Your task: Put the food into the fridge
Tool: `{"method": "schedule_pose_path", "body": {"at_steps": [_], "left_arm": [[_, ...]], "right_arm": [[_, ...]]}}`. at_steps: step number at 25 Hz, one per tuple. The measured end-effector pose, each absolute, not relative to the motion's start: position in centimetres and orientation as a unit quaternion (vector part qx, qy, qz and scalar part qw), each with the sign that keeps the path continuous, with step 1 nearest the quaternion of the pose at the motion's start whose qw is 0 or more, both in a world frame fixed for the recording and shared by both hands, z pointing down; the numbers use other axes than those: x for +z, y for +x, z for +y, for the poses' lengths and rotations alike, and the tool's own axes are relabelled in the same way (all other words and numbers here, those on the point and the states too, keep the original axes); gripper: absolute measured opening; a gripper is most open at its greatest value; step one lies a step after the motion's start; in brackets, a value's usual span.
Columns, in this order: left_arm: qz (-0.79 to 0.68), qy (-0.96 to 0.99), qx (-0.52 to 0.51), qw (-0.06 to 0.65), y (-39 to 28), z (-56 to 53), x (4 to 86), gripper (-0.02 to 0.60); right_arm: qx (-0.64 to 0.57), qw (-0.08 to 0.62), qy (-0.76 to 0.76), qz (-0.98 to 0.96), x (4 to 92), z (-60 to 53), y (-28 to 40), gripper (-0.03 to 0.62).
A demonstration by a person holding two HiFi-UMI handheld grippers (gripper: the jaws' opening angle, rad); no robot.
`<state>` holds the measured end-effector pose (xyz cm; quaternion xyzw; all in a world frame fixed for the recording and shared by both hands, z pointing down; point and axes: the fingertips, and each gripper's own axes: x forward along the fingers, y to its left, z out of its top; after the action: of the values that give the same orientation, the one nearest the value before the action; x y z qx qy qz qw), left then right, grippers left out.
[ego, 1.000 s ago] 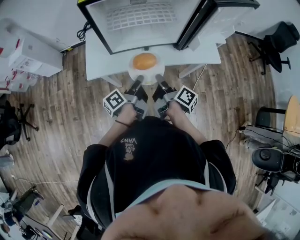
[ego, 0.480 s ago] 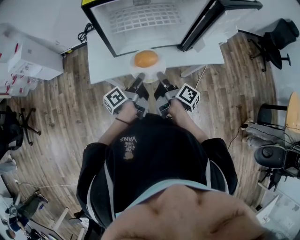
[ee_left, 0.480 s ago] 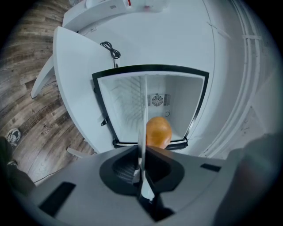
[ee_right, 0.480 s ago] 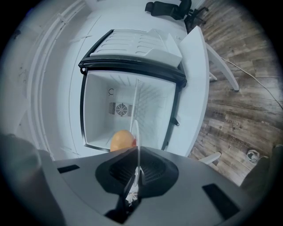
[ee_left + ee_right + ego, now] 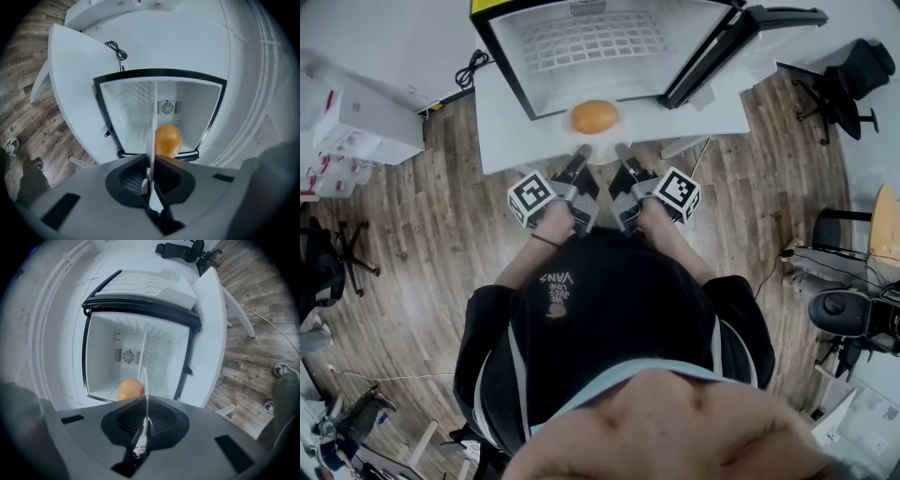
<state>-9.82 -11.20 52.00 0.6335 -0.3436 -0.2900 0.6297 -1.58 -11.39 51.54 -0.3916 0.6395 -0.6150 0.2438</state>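
Observation:
A round orange piece of food [image 5: 594,116] lies on a white plate [image 5: 602,150], carried at the mouth of the open fridge [image 5: 600,42]. My left gripper [image 5: 580,154] is shut on the plate's near rim from the left. My right gripper [image 5: 622,152] is shut on the same rim from the right. In the left gripper view the plate [image 5: 153,123] shows edge-on between the jaws of the left gripper [image 5: 151,174], with the food [image 5: 167,139] just beyond. The right gripper view has the plate's rim [image 5: 146,380] clamped in the right gripper [image 5: 143,422] and the food [image 5: 130,389] at the fridge's lower edge.
The fridge stands on a white table [image 5: 502,122], with its door [image 5: 741,37] swung open to the right. A wire shelf [image 5: 586,36] crosses the fridge's inside. A black cable [image 5: 469,66] lies on the left, boxes [image 5: 356,117] stand further left, and an office chair [image 5: 853,80] is on the right.
Both grippers and the plate with the food have come closer to the fridge. The plate's far rim now sits at the opening. Both grips are unchanged.

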Motion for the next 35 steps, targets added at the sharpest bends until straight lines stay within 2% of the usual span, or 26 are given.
{"method": "schedule_pose_path", "body": {"at_steps": [15, 35], "left_arm": [[-0.355, 0.627, -0.308, 0.622, -9.1, -14.3, 51.1, 0.035], [-0.364, 0.634, -0.315, 0.605, -6.9, -20.0, 49.0, 0.035]], "right_arm": [[-0.619, 0.222, -0.374, 0.654, 51.0, -14.9, -0.8, 0.023], [-0.615, 0.227, -0.343, 0.672, 48.5, -21.0, 1.2, 0.022]]}}
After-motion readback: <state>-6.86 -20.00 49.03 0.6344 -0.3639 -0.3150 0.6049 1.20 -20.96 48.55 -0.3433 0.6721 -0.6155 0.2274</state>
